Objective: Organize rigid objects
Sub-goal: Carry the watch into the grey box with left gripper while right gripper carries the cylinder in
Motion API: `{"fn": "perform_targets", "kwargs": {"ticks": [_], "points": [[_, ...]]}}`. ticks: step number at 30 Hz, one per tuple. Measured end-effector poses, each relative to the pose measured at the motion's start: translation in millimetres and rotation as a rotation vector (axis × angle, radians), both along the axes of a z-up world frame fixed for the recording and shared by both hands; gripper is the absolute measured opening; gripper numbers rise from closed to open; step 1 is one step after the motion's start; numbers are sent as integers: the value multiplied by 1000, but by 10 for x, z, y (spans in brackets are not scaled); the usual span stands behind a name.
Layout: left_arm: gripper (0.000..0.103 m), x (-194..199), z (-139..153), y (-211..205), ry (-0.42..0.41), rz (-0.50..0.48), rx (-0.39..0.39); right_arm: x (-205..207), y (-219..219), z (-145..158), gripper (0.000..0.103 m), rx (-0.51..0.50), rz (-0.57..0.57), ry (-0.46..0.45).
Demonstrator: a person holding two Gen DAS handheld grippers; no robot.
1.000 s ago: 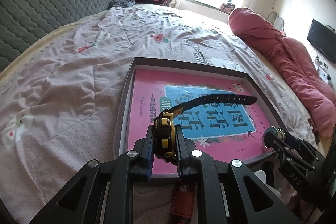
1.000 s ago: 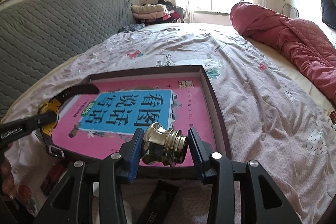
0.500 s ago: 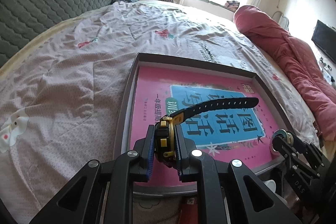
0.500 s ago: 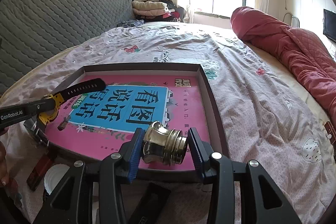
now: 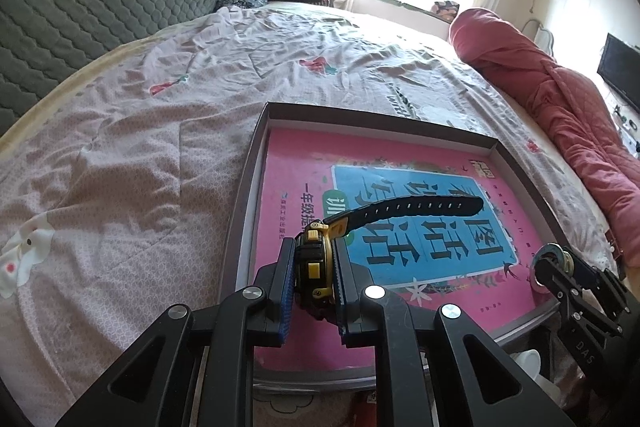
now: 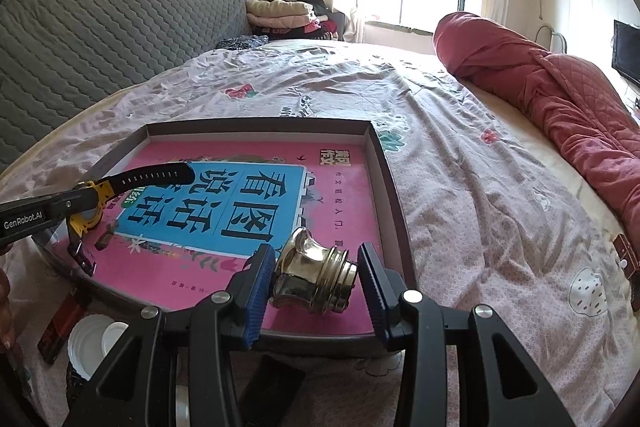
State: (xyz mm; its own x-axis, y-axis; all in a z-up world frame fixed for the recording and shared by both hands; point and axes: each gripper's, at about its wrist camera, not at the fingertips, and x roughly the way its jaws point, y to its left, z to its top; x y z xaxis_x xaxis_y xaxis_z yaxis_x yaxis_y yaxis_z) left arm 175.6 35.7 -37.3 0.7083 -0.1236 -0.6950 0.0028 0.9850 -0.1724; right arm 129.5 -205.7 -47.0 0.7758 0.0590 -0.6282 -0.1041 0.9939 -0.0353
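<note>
Two hand-held grippers are hovering over a shallow brown tray (image 6: pixel 394 187) lying on the bed (image 6: pixel 460 155), a pink book (image 6: pixel 344 195) lining its floor. The left gripper (image 5: pixel 314 277) is pinching a yellow-and-black watch (image 5: pixel 314 263) by its case, fingers (image 5: pixel 282 291) together on its flanks; the black strap (image 5: pixel 420 207) is jutting out over the book, unsupported. The right gripper (image 6: pixel 316 281) is carrying a brass fitting (image 6: pixel 316 279), fingers clamped half-wide across its length, above the tray's near right corner. The watch is probably light, its case stiff and its strap springy, so the case is the sounder hold. The fitting looks heavy, hard and polished, likely slippery; its ridged end should be offering better purchase.
</note>
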Motion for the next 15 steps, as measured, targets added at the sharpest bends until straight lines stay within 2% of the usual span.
{"fn": "perform_targets", "kwargs": {"ticks": [15], "points": [[18,69,-13,91,-15,24,-18,-55,5,-5,43,-8,1,-20]]}}
